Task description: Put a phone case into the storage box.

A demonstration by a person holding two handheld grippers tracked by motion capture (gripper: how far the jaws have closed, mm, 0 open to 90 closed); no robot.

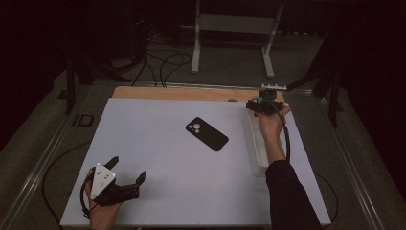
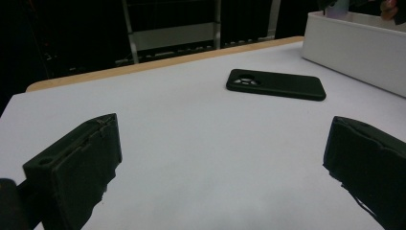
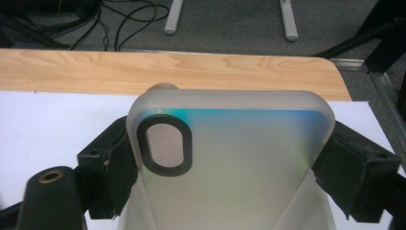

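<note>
The translucent phone case (image 3: 230,158), frosted with a blue-green sheen and a black-ringed camera cutout, sat clamped by its edges in the right gripper (image 3: 230,163), above the white tray's (image 1: 253,143) far end. The left gripper (image 1: 125,178) gaped empty, well apart from the tray.

I saw a frosted case (image 3: 230,158) tinted teal-to-peach with a black camera ring, a black phone (image 1: 207,133), white tray (image 1: 255,143).
</note>
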